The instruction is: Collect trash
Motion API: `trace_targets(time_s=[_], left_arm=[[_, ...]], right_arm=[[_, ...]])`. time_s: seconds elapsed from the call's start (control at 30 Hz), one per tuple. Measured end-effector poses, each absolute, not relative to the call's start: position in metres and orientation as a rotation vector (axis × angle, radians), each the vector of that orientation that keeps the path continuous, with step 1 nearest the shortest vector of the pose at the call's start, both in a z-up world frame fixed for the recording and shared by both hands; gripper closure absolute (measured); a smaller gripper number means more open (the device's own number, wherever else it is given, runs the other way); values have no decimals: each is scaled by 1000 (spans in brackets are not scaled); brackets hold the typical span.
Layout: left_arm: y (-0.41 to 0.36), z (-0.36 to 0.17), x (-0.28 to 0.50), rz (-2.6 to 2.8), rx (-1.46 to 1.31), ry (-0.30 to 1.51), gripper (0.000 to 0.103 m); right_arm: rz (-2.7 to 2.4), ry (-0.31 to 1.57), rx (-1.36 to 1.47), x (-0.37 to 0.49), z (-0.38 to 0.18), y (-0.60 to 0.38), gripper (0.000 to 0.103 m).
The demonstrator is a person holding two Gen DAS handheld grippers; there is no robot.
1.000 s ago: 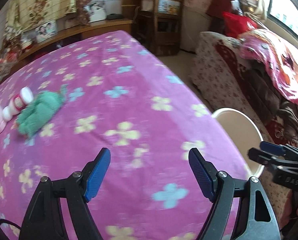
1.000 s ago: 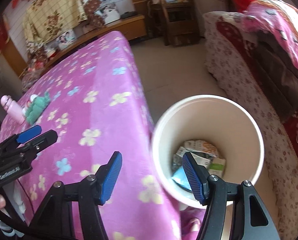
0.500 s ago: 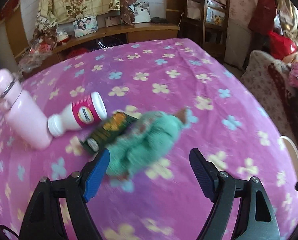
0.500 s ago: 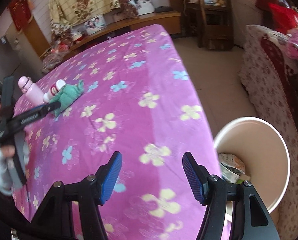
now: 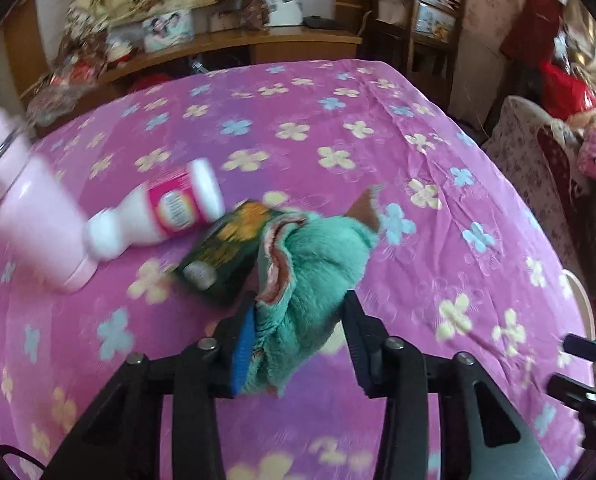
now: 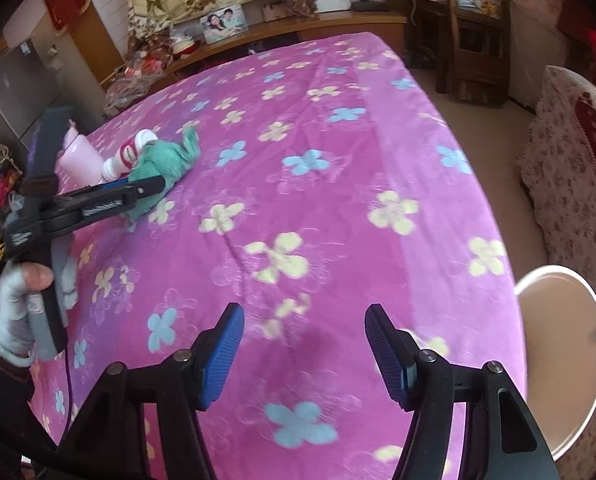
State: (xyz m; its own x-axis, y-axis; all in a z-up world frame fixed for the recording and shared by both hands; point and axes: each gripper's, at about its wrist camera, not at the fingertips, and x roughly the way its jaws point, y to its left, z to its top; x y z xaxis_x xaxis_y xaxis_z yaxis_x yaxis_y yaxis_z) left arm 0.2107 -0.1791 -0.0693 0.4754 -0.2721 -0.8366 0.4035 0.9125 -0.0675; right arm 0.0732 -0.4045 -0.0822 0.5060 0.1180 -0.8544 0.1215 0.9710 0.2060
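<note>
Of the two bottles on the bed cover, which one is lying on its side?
The small white bottle with the pink label lies on its side. The larger plain pink bottle beside it stands up, leaning in the fisheye view.

Left tongs: closed on green cloth. Beside cloth: dark green carton, white bottle with pink label, pink flask. All on flowered magenta bedspread.

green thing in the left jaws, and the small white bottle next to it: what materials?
Green cloth: looks like soft fleece or terry fabric, matte and fuzzy, bunched into folds between the left gripper's fingers. White bottle: probably smooth plastic with a slight sheen and a pink printed label, lying on its side; motion blur leaves the finish uncertain.
</note>
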Motion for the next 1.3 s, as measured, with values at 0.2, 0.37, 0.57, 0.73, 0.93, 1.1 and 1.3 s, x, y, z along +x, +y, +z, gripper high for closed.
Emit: trace_targets(time_s=[0.2,0.37,0.57,0.73,0.93,1.1,1.3], left_arm=[[-106,-50,184,-340,112,991,63],[-53,-57,166,-258,120,999,63],[-9,-66,147,-227,103,1003,64],[4,-69,144,-229,68,997,64],[2,-71,145,-228,52,992,64],[-3,-74,144,-227,50,1002,63],[-1,-76,137,-242,25,1025,64]], right_arm=[[91,1056,300,111,-89,-360,36],[155,1048,317,160,-94,-308,36],[123,1015,309,227,-95,-250,36],[37,985,263,268,-96,-224,36],[11,979,250,288,-105,-214,36],[12,970,201,293,-108,-215,38],[94,1024,140,255,-107,-239,80]])
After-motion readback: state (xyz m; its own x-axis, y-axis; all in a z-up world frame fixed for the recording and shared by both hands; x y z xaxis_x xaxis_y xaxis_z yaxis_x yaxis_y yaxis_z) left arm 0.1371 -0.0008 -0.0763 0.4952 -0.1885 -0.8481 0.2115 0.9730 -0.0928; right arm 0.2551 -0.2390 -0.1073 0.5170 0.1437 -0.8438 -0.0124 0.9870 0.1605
